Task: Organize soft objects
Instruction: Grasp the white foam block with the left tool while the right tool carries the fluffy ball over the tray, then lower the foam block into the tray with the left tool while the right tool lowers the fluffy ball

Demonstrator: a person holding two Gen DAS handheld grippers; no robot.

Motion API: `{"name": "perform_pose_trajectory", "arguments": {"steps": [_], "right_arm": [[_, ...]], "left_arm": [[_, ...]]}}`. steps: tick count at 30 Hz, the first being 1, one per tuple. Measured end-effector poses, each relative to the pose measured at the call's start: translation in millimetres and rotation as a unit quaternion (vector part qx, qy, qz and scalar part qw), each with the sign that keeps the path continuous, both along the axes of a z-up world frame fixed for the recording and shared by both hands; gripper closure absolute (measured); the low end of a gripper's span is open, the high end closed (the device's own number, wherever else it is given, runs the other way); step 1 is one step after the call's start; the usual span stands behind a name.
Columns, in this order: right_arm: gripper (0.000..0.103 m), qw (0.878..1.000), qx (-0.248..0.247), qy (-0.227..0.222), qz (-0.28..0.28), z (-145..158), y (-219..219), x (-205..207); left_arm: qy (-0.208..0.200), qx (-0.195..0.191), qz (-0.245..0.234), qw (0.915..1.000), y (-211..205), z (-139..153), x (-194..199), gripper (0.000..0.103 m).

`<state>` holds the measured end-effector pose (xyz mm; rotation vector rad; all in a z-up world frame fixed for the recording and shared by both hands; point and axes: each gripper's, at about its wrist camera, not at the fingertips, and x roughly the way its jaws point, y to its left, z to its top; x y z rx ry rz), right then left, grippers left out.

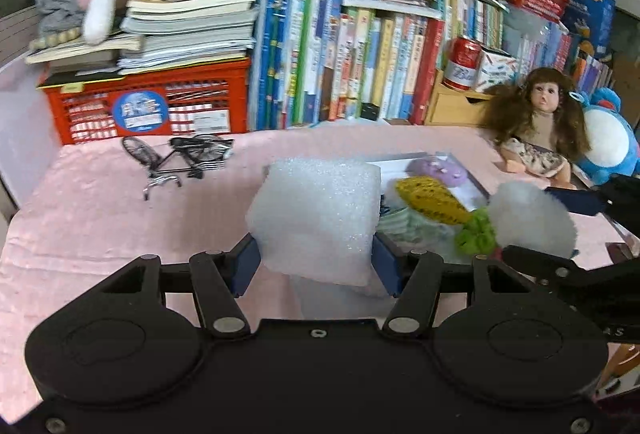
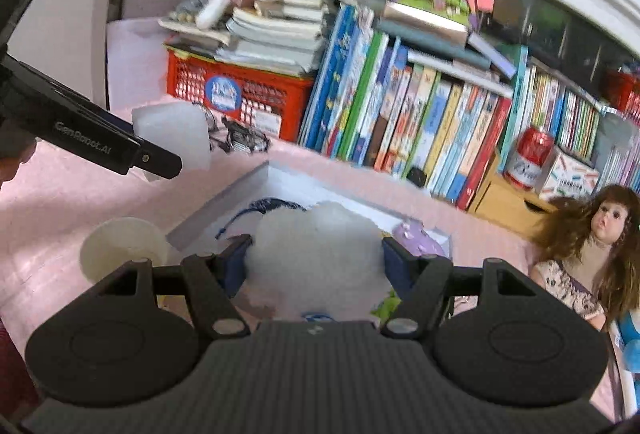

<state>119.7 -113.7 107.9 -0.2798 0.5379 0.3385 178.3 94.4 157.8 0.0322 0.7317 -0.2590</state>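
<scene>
Left claw grips a white foam block between its blue pads, held above the pink counter. Right claw grips a white fluffy ball, held over the tray.

Tray already holds a purple plush, a yellow knit piece and a green scrunchie; little room looks left.

Risks: the foam is squashy and only pinched at its lower end, so it may tip or slip out. The claws are close together and could collide over the tray. A dropped ball may roll off.

Farther back: toy bike, doll, red crate, books.
</scene>
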Motion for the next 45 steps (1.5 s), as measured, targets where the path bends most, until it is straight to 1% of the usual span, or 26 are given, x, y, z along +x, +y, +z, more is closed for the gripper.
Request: {"name": "perform_pose_trajectory", "arguments": {"steps": [2,4,6,9,11,15,18,21,26,31,36,41,45], "right_arm": [[0.032,1.000,0.004,0.023,-0.005,3.4,-3.7,9.9],[0.032,0.998,0.016,0.052,-0.010,4.7,-7.4,20.9],[0.032,0.995,0.034,0.092,-0.021,3.6,-11.8,34.8],[0.032,0.988,0.051,0.142,-0.034,-4.0,-16.2,54.5],[0.032,0.982,0.059,0.173,-0.042,-11.6,-17.5,65.9],[0.032,0.973,0.066,0.215,-0.047,-29.9,-17.0,83.7],[0.032,0.968,0.066,0.234,-0.060,-41.8,-19.2,95.1],[0.032,0.963,0.074,0.250,-0.069,-49.2,-24.0,106.5],[0.032,0.956,0.089,0.264,-0.092,-59.3,-30.9,124.5],[0.032,0.956,0.097,0.254,-0.107,-63.1,-34.6,136.4],[0.032,0.961,0.098,0.233,-0.110,-64.9,-34.9,142.9],[0.032,0.959,0.099,0.241,-0.110,-71.4,-34.2,146.1],[0.032,0.956,0.108,0.250,-0.111,-75.0,-36.6,148.3]], "left_arm": [[0.013,0.002,-0.007,0.9999,-9.4,3.7,10.7,0.046],[0.036,-0.002,-0.014,0.9993,-17.6,4.3,21.4,0.045],[0.065,-0.008,-0.016,0.9977,-25.4,1.5,31.4,0.045],[0.118,-0.014,-0.023,0.9926,-35.3,-6.2,47.3,0.046],[0.144,-0.018,-0.022,0.9892,-41.4,-13.1,57.1,0.046],[0.171,-0.005,-0.021,0.9850,-53.8,-29.5,74.2,0.046],[0.184,0.006,-0.010,0.9828,-59.4,-43.3,85.2,0.046],[0.189,0.005,-0.003,0.9819,-62.0,-51.8,96.8,0.046],[0.179,0.004,0.003,0.9839,-67.5,-56.0,112.7,0.046],[0.163,-0.005,0.010,0.9865,-69.7,-61.3,129.3,0.046],[0.153,0.010,0.006,0.9882,-74.8,-71.8,140.5,0.045],[0.152,0.025,0.000,0.9881,-80.1,-77.2,143.0,0.045],[0.151,0.027,-0.002,0.9881,-80.9,-78.9,143.3,0.044]]}}
